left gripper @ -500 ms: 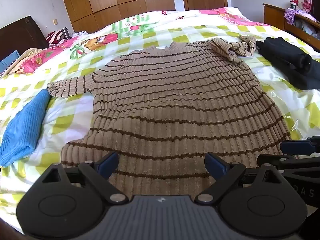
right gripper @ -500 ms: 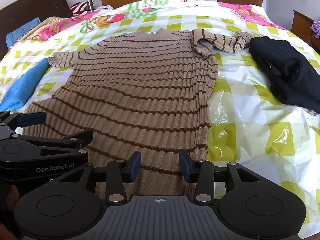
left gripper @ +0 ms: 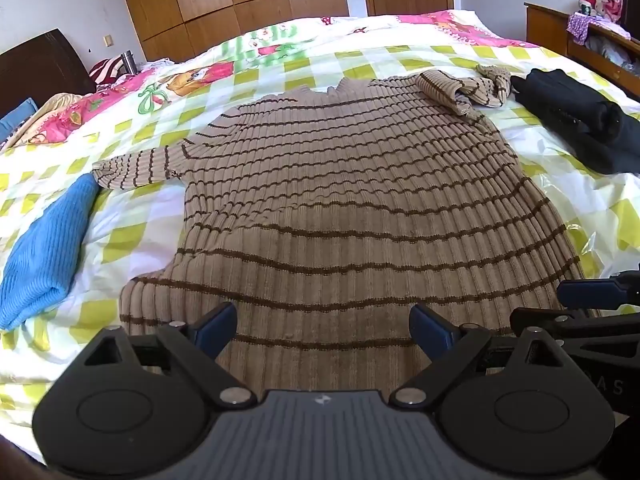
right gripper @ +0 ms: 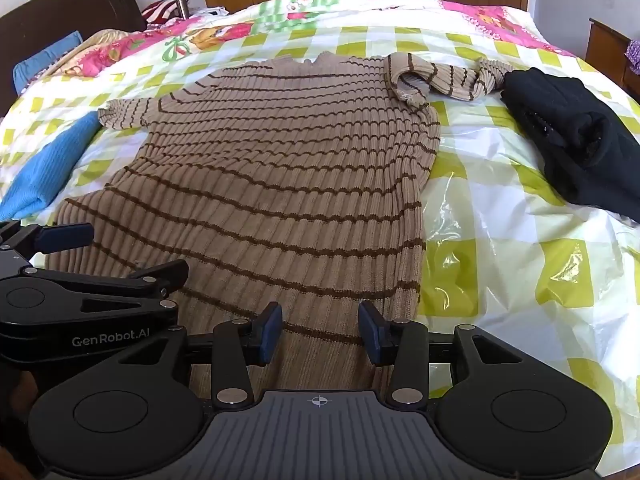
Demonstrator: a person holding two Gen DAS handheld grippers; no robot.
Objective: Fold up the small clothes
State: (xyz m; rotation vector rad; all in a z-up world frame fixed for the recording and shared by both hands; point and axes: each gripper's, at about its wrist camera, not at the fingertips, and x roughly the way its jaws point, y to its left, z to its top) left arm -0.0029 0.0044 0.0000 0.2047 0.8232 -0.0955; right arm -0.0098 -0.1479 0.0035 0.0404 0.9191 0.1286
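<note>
Left gripper (left gripper: 322, 330): my jaws stand wide apart, as far as they go, nothing clamped, blue pads (left gripper: 216, 322) bare. I'm pitched down and forward. Right gripper (right gripper: 320, 332): jaws parted partway, narrower gap than the left, nothing pinched between the pads (right gripper: 270, 330). Same downward tilt. Both sit side by side, close together; each one's finger shows at the edge of the other's view.

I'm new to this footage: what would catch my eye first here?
A tan sweater with brown stripes lies spread flat across the checked bedspread, one sleeve crumpled near its collar. A folded blue garment lies beside it on one side, a black one on the other. Both grippers hang open over the hem.
</note>
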